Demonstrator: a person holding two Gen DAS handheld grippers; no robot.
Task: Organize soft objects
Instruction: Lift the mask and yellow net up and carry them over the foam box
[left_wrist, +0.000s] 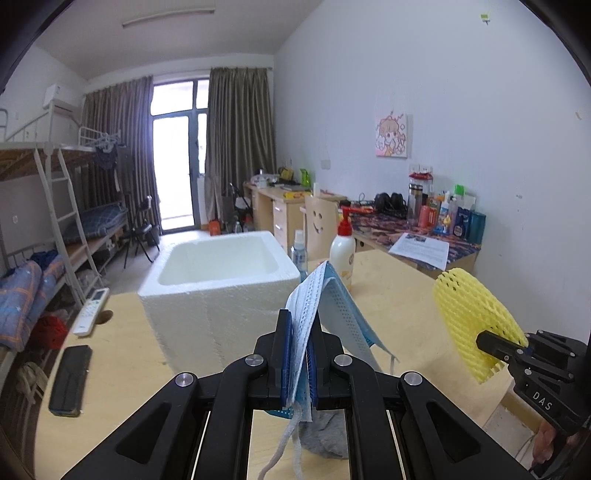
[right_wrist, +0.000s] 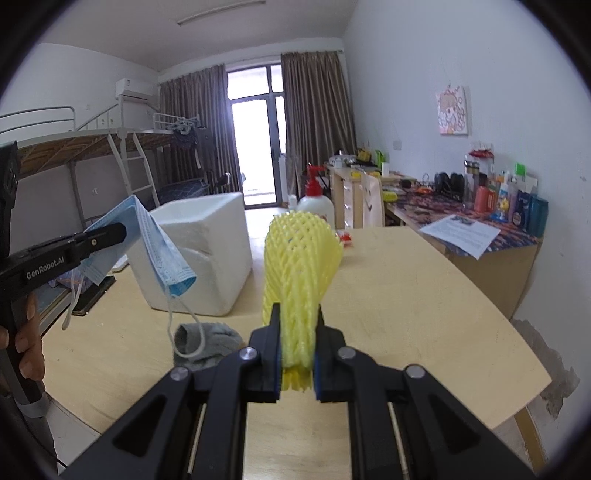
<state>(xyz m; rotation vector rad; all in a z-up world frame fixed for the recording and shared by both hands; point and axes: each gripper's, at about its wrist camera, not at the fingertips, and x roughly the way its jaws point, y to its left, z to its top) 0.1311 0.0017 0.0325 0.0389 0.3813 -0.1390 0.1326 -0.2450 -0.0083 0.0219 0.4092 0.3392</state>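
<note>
Left wrist view: left gripper (left_wrist: 298, 334) has its fingers clamped together on a blue face mask (left_wrist: 325, 306), lifted clear of the tabletop (left_wrist: 399, 295). Mask folds over the fingertips and hangs to the right of them; ear loops dangle below the fingers. White foam box (left_wrist: 221, 273) sits just ahead and left of the fingers, open top, visible interior shows nothing in it. Grey sock (left_wrist: 325, 432) lies on the tabletop under the fingers. Beyond the fingers: lotion pump bottle (left_wrist: 342, 251) and a small spray bottle (left_wrist: 299, 251) next to the box's right side. Far left of the fingers: black phone (left_wrist: 70, 380) and a white remote (left_wrist: 91, 312) on the tabletop.

Right wrist view: right gripper (right_wrist: 297, 345) has its fingers pinched on a yellow foam net sleeve (right_wrist: 301, 258), held near its lower end; the sleeve stands up past the fingertips, off the tabletop (right_wrist: 406, 295). Foam box (right_wrist: 199, 251) is ahead-left of these fingers, only its outer walls show from here. Left gripper (right_wrist: 110, 230) with the mask (right_wrist: 155, 243) hangs in front of the box; a hand (right_wrist: 26, 339) grips its handle. Sock (right_wrist: 207, 343) is just left of the right fingers, with an ear loop hanging down in front of it.
</note>
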